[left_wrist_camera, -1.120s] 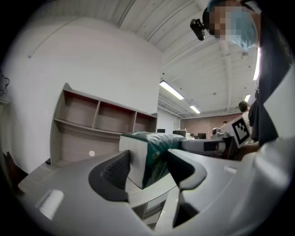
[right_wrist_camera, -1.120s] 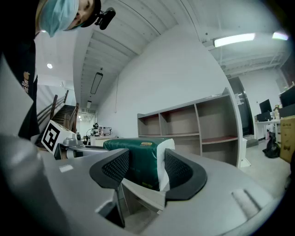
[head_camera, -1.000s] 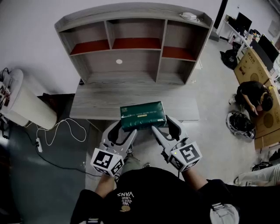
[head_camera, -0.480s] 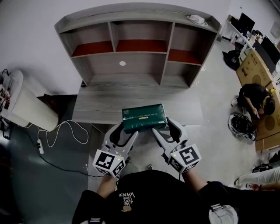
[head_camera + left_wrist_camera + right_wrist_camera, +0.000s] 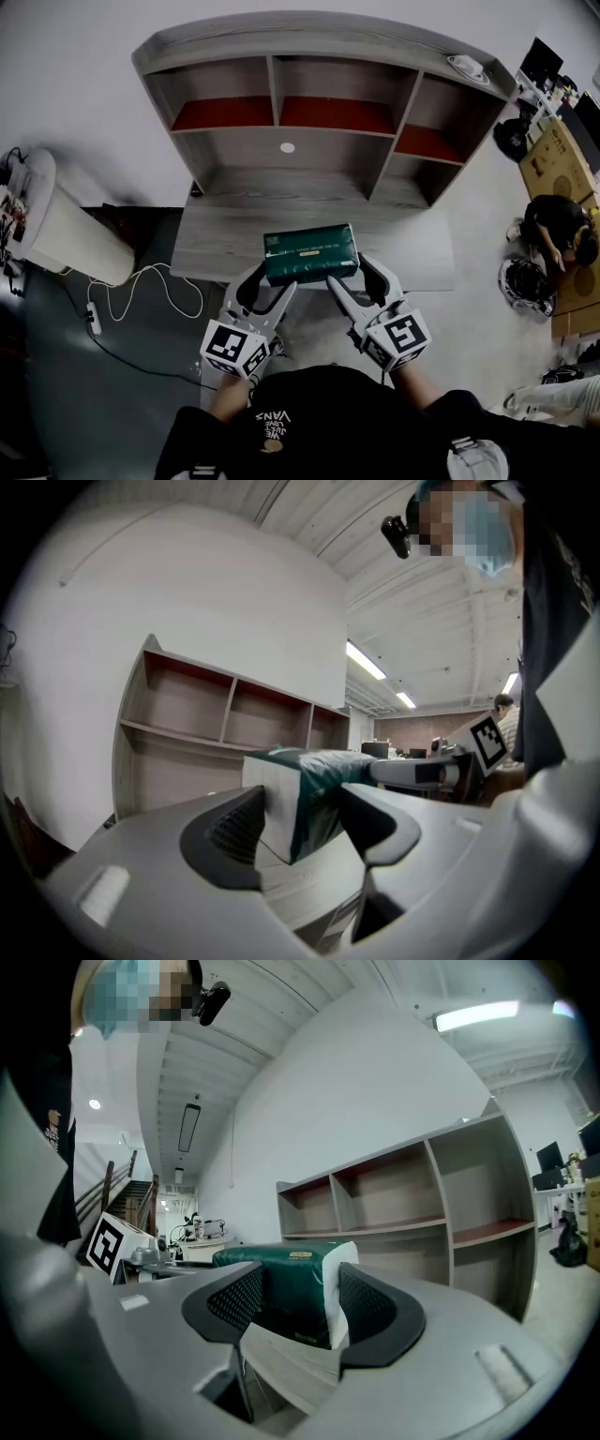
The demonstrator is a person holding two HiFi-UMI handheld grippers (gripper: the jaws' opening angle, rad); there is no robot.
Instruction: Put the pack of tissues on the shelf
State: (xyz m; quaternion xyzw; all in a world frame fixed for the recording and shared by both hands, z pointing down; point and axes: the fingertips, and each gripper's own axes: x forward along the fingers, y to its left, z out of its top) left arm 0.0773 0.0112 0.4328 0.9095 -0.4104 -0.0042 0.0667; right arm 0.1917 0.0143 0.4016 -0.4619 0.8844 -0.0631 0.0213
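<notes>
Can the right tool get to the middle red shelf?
Probably yes: nothing stands between the right tool and the middle red shelf, though it grips the tissue pack with the left tool.

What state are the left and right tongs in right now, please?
Left tongs: shut on one end of the pack of tissues.
Right tongs: shut on its other end.

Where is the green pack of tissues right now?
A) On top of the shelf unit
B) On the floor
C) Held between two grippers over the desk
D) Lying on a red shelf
C: the left gripper and right gripper each clamp one end of the pack of tissues above the desk.
</notes>
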